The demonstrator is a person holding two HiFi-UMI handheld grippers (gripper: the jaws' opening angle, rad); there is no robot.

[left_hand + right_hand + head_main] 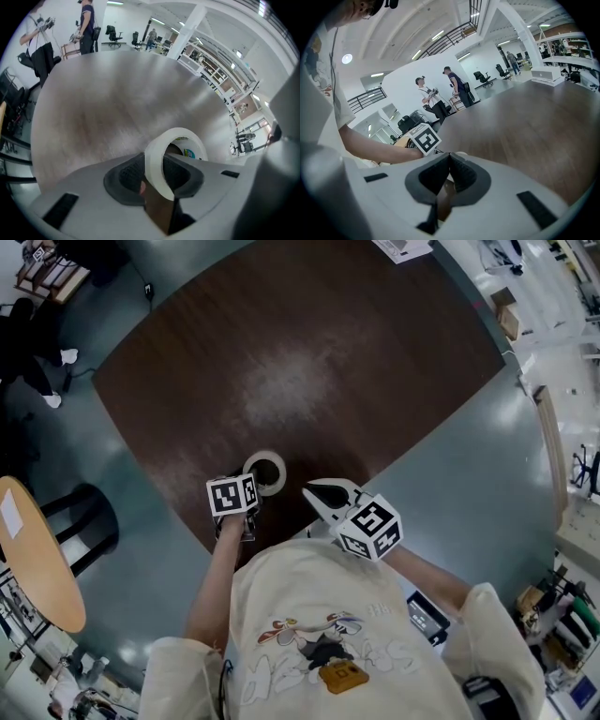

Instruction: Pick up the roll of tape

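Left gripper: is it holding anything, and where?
Nothing gripped yet, it seems: the left gripper stands open astride the tape roll, one jaw inside its ring, one outside.

Between the jaws of the left gripper (153,177), the roll of tape (154,161) was creamy white, with a green-and-blue label (189,153) inside its core. That gripper and the right gripper (449,174) were pale grey with dark grey ribbed pads (126,176). Their marker cubes (232,494) bore black-and-white squares. Beneath both, the table (309,362) was dark brown wood grain with a pale sheen. Beyond it, the floor (450,493) was glossy grey-blue.
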